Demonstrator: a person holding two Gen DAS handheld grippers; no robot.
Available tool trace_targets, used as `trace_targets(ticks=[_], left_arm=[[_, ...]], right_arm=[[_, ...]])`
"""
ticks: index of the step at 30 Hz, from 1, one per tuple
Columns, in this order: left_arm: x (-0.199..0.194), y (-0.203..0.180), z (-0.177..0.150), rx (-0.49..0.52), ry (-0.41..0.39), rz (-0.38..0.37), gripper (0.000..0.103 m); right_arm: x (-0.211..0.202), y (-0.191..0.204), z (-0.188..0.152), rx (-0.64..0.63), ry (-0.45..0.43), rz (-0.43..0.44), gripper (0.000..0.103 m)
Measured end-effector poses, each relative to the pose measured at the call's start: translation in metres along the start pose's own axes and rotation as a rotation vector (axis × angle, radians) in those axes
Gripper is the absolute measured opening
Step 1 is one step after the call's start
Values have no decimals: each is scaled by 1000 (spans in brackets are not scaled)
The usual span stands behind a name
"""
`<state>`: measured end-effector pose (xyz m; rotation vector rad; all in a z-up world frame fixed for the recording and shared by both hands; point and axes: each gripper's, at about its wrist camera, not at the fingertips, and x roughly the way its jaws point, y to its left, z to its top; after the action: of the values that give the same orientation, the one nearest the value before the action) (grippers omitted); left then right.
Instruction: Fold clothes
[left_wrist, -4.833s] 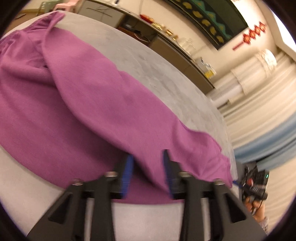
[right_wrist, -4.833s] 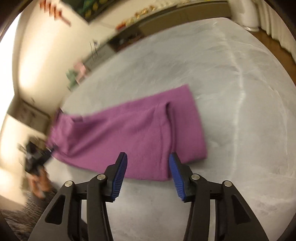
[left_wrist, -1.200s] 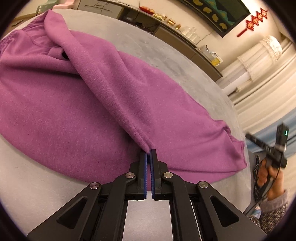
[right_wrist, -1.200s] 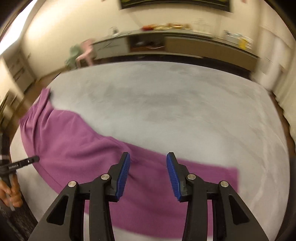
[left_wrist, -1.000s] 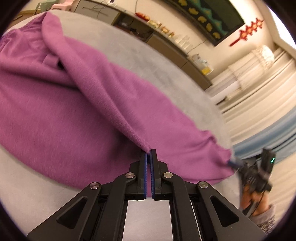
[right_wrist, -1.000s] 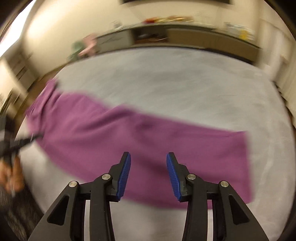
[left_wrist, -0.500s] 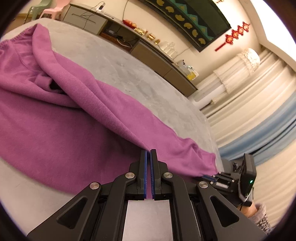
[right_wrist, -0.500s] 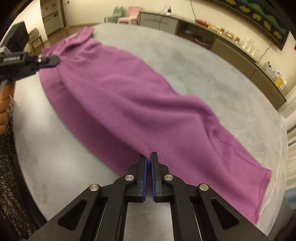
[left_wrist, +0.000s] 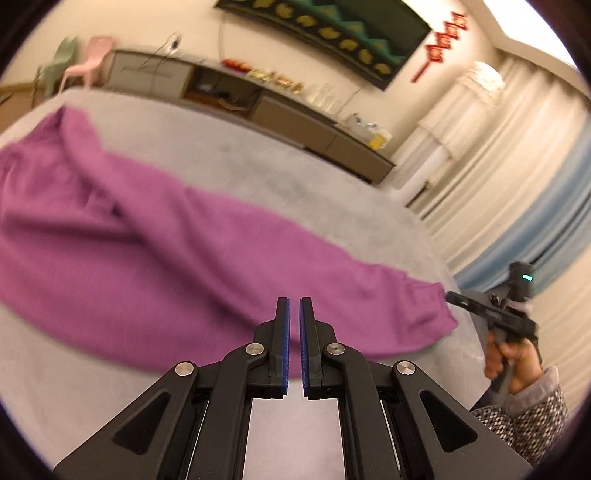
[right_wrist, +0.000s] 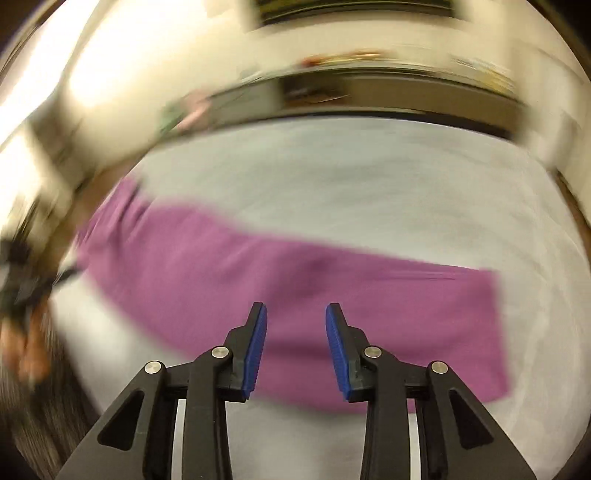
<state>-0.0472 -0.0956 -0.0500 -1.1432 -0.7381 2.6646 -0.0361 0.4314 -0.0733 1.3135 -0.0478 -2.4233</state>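
At the left, the purple garment (left_wrist: 177, 258) lies stretched in a long band across the grey round table (left_wrist: 258, 155), its bunched wider end far left and its narrow end reaching the table's right edge, a layout that suits folding it end to end. The left gripper (left_wrist: 294, 306) hangs above the near edge of the cloth with its blue pads all but together and no fabric between them. Farthest right, the right gripper (right_wrist: 295, 314) is opening over the cloth, nothing between its pads, probably to take a fresh hold.
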Motion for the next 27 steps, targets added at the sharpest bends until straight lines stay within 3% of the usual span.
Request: trace_targets(ticks=[2, 4, 6, 8, 12, 14, 18, 19, 22, 25, 27], left_arm=[[12, 8, 4, -47, 39, 18, 4], [9, 32, 8, -132, 75, 23, 4], [-16, 64, 23, -222, 25, 48, 6], [-47, 103, 40, -314, -46, 96, 17], [-90, 203, 89, -498, -131, 257, 20], [-95, 259, 110, -579, -131, 317, 20], [-93, 321, 122, -607, -96, 315, 20], [-95, 334, 121, -604, -87, 313, 20], [-118, 363, 116, -632, -158, 407, 20], [-153, 382, 106, -700, -275, 400, 20], [-157, 371, 110, -648, -296, 309, 20]], right_arm=[[25, -28, 4, 68, 73, -132, 35], [48, -37, 4, 64, 126, -186, 35], [62, -36, 9, 68, 186, -234, 35], [66, -17, 22, 64, 148, -212, 36], [85, 74, 66, -71, 100, -99, 37], [104, 131, 95, -126, 85, 6, 46], [164, 268, 148, -248, 115, 221, 58], [179, 296, 158, -280, 126, 253, 62], [224, 370, 178, -384, 167, 294, 71], [282, 431, 191, -450, 220, 293, 71], [318, 461, 197, -451, 240, 288, 71]])
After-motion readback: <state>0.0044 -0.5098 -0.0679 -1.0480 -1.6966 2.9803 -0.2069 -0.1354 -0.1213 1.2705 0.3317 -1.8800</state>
